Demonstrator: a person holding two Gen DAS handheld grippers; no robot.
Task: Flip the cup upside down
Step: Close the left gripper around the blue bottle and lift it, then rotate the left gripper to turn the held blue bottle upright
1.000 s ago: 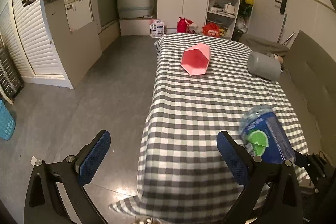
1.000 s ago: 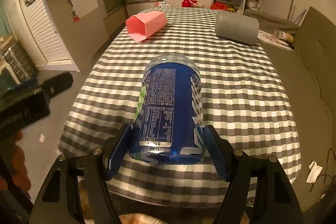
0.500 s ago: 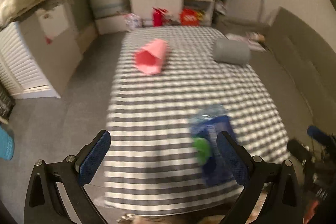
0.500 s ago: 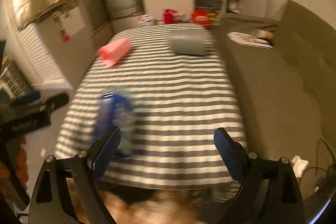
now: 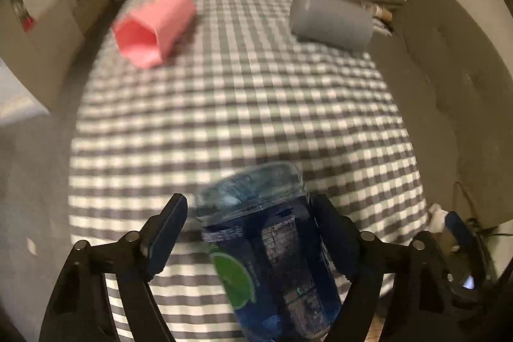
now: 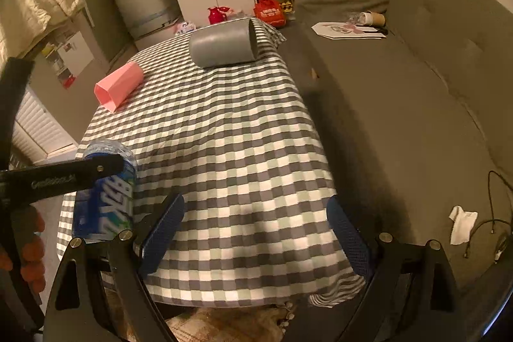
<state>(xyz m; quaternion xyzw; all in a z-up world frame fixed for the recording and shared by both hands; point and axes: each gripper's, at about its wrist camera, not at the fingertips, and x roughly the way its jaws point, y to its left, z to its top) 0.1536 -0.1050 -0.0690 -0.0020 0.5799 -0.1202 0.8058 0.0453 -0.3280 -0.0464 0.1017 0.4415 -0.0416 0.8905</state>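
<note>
A clear cup with a blue label and lime picture [image 5: 272,249] stands at the near edge of the checked table [image 5: 243,104]. My left gripper [image 5: 253,233] is open with the cup between its fingers; the right finger is close to it, the left finger apart. In the right wrist view the same cup [image 6: 105,197] stands at the left with the left gripper's finger across it. My right gripper [image 6: 256,229] is open and empty, to the right of the cup.
A pink cup [image 5: 154,28] [image 6: 118,85] lies on its side at the far left of the table. A grey cup [image 5: 330,18] [image 6: 224,45] lies on its side at the far right. A grey sofa [image 6: 416,104] runs along the table's right.
My right gripper let go of the blue-label cup and moved right. My left gripper moved right and in, so the cup now stands between its fingers.
</note>
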